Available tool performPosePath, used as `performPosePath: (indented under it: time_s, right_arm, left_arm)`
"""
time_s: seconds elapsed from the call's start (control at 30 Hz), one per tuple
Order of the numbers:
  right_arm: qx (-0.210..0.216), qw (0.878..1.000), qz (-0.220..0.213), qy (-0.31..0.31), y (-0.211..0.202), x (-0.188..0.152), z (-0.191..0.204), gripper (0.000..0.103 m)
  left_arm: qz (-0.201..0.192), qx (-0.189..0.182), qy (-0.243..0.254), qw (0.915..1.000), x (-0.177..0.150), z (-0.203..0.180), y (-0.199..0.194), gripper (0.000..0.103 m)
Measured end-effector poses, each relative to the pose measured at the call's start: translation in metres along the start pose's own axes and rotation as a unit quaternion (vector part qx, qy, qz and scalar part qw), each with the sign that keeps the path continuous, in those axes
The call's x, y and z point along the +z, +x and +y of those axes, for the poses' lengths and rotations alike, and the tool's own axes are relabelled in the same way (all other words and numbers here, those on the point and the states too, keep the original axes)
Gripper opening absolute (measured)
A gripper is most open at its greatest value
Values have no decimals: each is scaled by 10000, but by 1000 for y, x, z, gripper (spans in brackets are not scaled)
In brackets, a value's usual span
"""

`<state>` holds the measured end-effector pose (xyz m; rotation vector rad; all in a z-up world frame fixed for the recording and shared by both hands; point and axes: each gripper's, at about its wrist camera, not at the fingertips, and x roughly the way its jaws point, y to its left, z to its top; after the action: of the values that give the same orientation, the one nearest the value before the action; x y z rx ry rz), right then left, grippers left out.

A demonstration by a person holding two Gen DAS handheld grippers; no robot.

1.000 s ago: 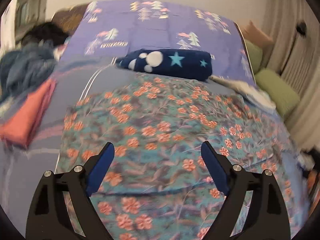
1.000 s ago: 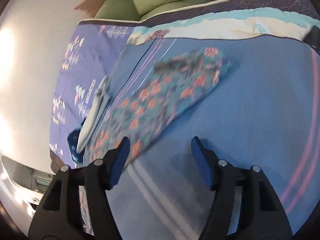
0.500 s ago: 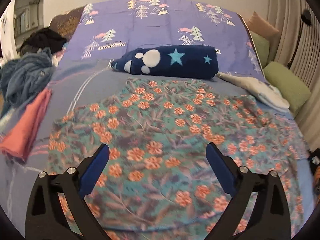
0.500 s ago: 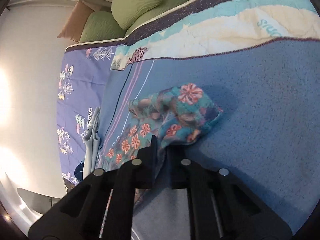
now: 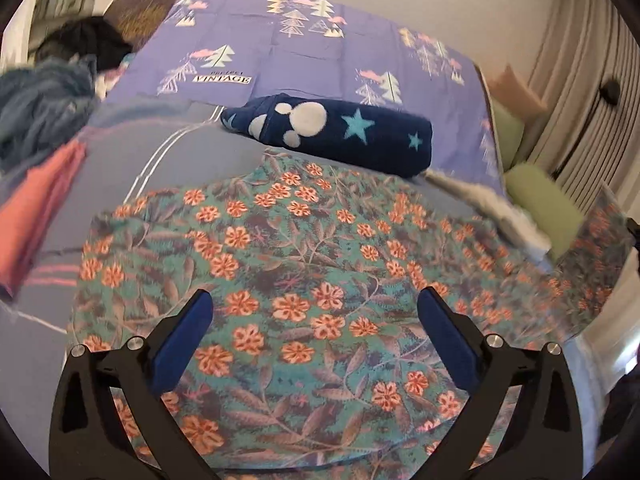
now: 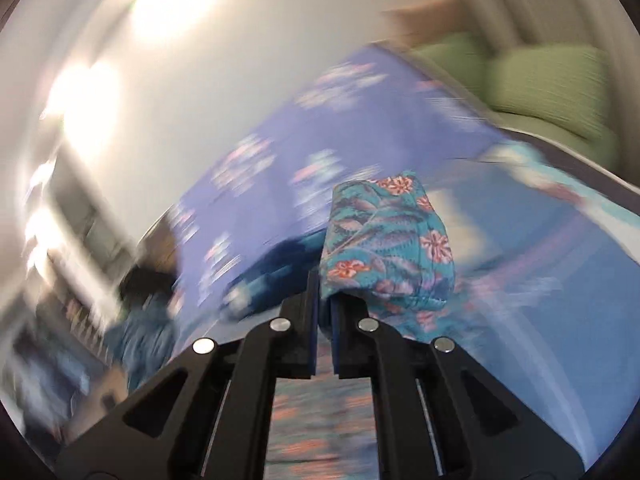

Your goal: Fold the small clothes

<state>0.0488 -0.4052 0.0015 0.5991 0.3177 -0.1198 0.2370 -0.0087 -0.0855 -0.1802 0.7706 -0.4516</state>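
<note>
A teal garment with orange flowers (image 5: pixel 304 248) lies spread on the blue-grey bed. My left gripper (image 5: pixel 316 298) hovers low over its near part. Its jaws are opening wide, and the cloth lies below them, not pinched. In the left wrist view the garment's right end rises off the bed at the far right. My right gripper (image 6: pixel 324 296) is shut on a corner of the floral garment (image 6: pixel 384 240), which bunches up above its fingers, lifted off the bed. The right wrist view is heavily blurred.
A rolled navy blanket with stars (image 5: pixel 340 132) lies behind the garment, against a purple tree-print cover (image 5: pixel 300 60). A folded pink cloth (image 5: pixel 36 208) and a blue-grey heap (image 5: pixel 36 108) sit at the left. Green cushions (image 5: pixel 540 208) and a white cloth (image 5: pixel 504 208) are on the right.
My right gripper closed on the floral garment's corner, then swung up and rolled with it. My left gripper opened wider and shifted a little over the cloth.
</note>
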Motion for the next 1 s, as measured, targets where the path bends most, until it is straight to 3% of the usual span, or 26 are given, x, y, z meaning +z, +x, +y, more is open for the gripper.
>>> performPosePath:
  time_s: [0.1, 0.27, 0.37, 0.5, 0.6, 0.67, 0.7, 0.73, 0.87, 0.9, 1.0]
  right_arm:
    - [641, 9928, 722, -703, 43, -44, 73, 6]
    - [507, 9621, 1973, -1811, 101, -140, 123, 6]
    - [435, 9475, 2241, -2240, 106, -169, 131, 6]
    - [355, 9353, 2294, -2670, 99, -188, 140, 9]
    - [337, 9336, 2293, -2731, 97, -192, 137, 10]
    - [417, 9363, 2230, -2680, 96, -190, 137, 23]
    - [473, 9388, 2227, -2587, 96, -187, 138, 53]
    - [511, 9419, 2233, -2456, 96, -184, 137, 70]
    - [457, 9592, 2354, -1500, 114, -170, 126, 67]
    - [388, 9627, 2394, -1202, 120, -167, 120, 63]
    - [232, 9684, 2441, -461, 132, -164, 109, 21]
  left_arm:
    - [-13, -338, -377, 9987, 1, 18, -4, 102]
    - [95, -1267, -902, 9878, 4, 33, -7, 102]
    - [506, -1857, -1149, 9746, 3, 31, 3, 102]
    - [733, -2159, -1130, 9671, -2, 17, 9, 102]
    - [843, -2411, -1121, 9603, -5, 8, 8, 102]
    - [869, -2558, -1106, 9564, -5, 5, 7, 102]
    - [859, -2583, -1077, 9562, -5, 3, 6, 102]
    - [840, -2534, -1057, 9579, -4, 2, 6, 102]
    - [793, -2359, -1180, 9613, -3, 9, 7, 102]
    - [760, -2323, -1232, 9618, -2, 12, 6, 102]
    - [620, -2225, -1256, 9648, 2, 21, 1, 102]
